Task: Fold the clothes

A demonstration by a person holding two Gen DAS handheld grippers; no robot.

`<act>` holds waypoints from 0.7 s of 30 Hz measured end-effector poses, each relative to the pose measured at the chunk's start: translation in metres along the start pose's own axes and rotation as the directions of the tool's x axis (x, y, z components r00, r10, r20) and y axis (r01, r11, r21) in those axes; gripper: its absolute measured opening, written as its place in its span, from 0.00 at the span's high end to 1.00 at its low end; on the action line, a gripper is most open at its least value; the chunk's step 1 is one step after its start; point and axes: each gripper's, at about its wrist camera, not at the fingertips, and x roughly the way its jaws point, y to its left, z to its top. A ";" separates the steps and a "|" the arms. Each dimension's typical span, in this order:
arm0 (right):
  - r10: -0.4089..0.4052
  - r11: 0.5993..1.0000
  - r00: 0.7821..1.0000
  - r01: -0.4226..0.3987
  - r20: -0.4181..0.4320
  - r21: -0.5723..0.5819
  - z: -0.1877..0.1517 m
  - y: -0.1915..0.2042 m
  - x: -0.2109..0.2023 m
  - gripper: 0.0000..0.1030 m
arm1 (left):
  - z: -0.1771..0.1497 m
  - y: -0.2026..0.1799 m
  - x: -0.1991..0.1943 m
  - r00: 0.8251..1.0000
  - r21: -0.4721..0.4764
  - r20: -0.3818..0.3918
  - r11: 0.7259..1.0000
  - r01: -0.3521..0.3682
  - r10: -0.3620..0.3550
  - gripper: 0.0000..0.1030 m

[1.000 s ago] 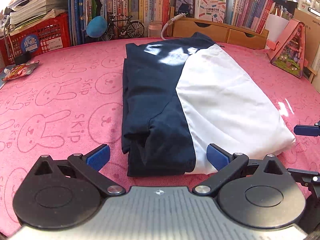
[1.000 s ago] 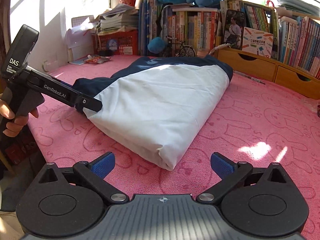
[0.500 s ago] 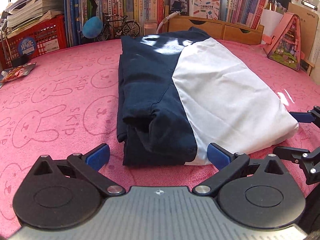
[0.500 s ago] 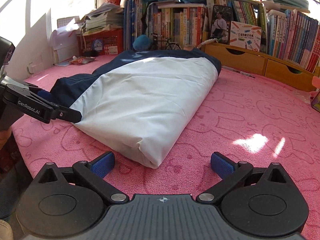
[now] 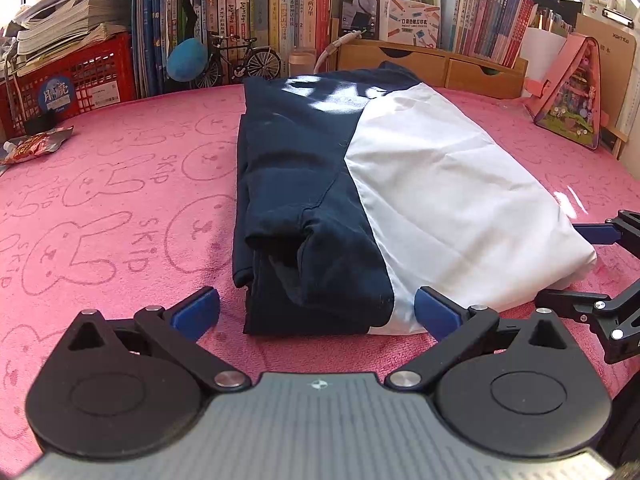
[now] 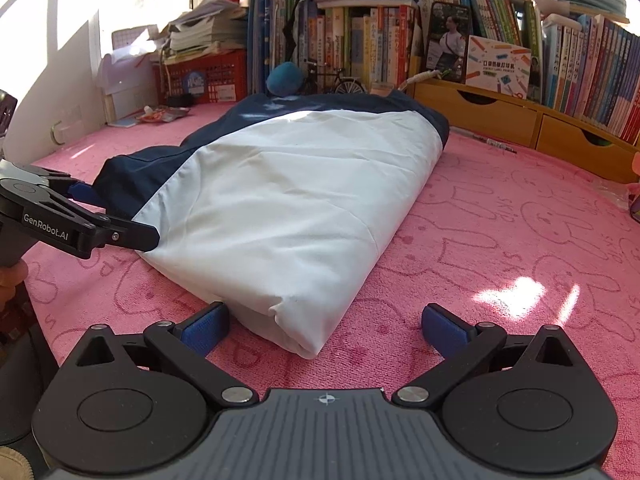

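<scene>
A: So, where does the garment lie?

B: The folded navy-and-white cloth garment point(image 5: 384, 200) lies flat on the pink terry cover printed with rabbit outlines point(image 5: 100, 208), its long axis running away toward the row of upright books point(image 5: 256, 12). Its navy half is on the left, the white half on the right, seen from the left wrist.

A: And the left gripper point(image 5: 316, 312)?

B: Spread wide, holding nothing. Its blue-padded fingertips point(image 5: 196, 312) sit either side of the garment's near end, the navy-and-white edge between them. Whether the pads touch the cloth, I cannot tell.

A: The right gripper point(image 6: 324, 326)?

B: Also wide apart and empty. The near white corner of the garment pokes in between its fingers; the left pad point(image 6: 206, 326) is just beside the white fold, the right pad rests over bare pink cover.

A: Do they see each other?

B: Yes. From the right wrist, the left gripper's black finger reaches the white edge at the left. Part of a hand point(image 6: 10, 284) shows at the left edge.

A: Anything behind?

B: A red plastic crate point(image 5: 80, 76) stacked with papers, a small black model bicycle point(image 5: 244, 60), and light wooden drawers point(image 6: 520, 120) under the books.
</scene>
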 end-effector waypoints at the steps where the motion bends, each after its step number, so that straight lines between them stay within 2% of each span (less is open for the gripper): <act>1: 0.000 1.000 1.000 0.000 0.003 0.002 0.000 0.000 0.000 0.00 | 0.000 0.000 0.000 1.000 -0.001 -0.001 1.000 -0.001 0.001 0.00; 7: -0.022 1.000 1.000 0.022 -0.011 0.009 0.000 0.002 -0.003 0.00 | 0.004 0.005 -0.006 0.999 -0.050 -0.035 0.999 -0.021 0.019 0.00; 9: -0.039 0.999 0.999 0.039 -0.018 0.022 0.001 0.001 -0.008 0.00 | 0.003 0.011 -0.012 0.999 -0.073 -0.019 0.996 -0.042 0.041 0.00; 15: -0.130 0.991 0.989 0.131 0.067 -0.006 -0.009 -0.002 -0.032 0.00 | 0.005 0.026 -0.025 0.999 -0.137 -0.026 0.990 -0.026 0.023 0.00; 16: -0.136 0.991 0.988 0.137 0.066 -0.002 -0.010 -0.004 -0.033 0.00 | 0.007 0.026 -0.030 0.999 -0.139 -0.020 0.990 -0.030 0.027 0.00; 19: -0.157 0.988 0.986 0.156 0.058 0.015 -0.011 -0.008 -0.030 0.00 | 0.016 0.019 -0.048 0.994 -0.096 0.068 0.992 -0.077 0.084 0.00; 21: -0.153 0.988 0.987 0.152 0.056 0.016 -0.009 -0.006 -0.024 0.00 | 0.021 0.015 -0.050 0.985 -0.072 0.101 0.988 -0.134 0.141 0.00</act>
